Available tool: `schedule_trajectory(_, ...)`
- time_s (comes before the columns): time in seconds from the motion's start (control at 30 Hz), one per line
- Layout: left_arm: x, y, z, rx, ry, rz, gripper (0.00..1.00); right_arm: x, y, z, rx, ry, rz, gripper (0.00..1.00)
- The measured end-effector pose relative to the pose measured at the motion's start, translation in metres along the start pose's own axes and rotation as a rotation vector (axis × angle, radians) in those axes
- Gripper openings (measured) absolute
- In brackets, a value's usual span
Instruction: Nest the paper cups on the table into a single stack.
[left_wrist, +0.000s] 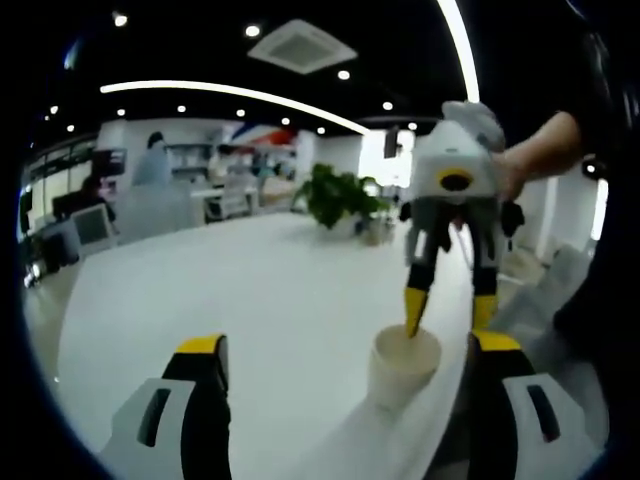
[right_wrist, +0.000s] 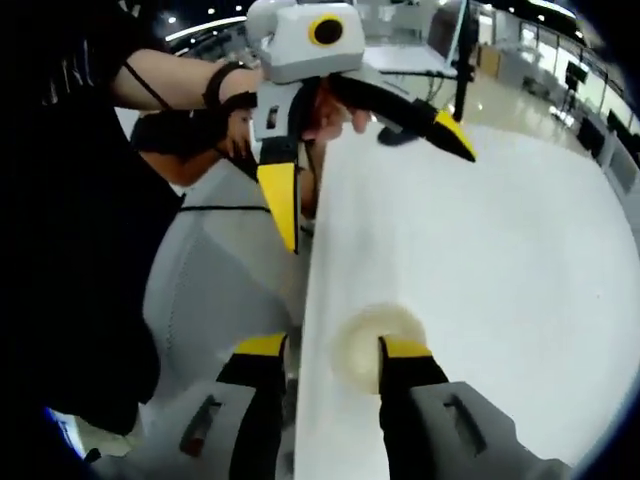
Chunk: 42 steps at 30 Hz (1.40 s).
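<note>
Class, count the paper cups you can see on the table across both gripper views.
1: one paper cup near the table edge, the right gripper at its rim. It may be several nested; others may be out of frame.

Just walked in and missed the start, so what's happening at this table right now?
A person holds a two-jaw gripper in each hand over a white table. One paper cup stands near the table's edge. The right gripper reaches down at it, one jaw dipping inside the rim and the other outside; whether it has closed on the rim is hard to tell. The left gripper hovers open nearby, holding nothing.
</note>
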<state>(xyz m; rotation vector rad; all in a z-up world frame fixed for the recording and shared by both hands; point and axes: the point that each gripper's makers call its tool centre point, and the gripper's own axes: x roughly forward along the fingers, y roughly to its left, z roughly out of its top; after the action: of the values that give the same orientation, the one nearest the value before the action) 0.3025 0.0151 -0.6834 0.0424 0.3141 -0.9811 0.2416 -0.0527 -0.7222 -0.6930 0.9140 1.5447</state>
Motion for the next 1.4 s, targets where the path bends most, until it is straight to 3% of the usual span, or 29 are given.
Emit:
schedule_trajectory(0.23,0.001,0.0,0.001,0.003,0.0,-0.002,0.98,-0.013,-0.007,0.004,0.058,-0.104,-0.038,0.4)
schedule_trajectory(0.43,0.0,0.001,-0.001,0.003,0.004,-0.002,0.98,-0.031,-0.018,0.012,0.15,-0.273,-0.117,0.45)
schedule_trajectory(0.6,0.0,0.001,-0.001,0.001,0.004,-0.002,0.98,-0.042,-0.023,0.005,0.202,-0.336,-0.172,0.49)
schedule_trajectory(0.9,0.001,-0.002,-0.002,0.003,0.009,-0.008,0.98,-0.052,-0.026,-0.012,0.262,-0.392,-0.228,0.53)
schedule_trajectory(1.4,0.0,-0.006,-0.006,0.002,0.019,-0.017,0.98,-0.053,-0.026,-0.041,0.321,-0.442,-0.318,0.71)
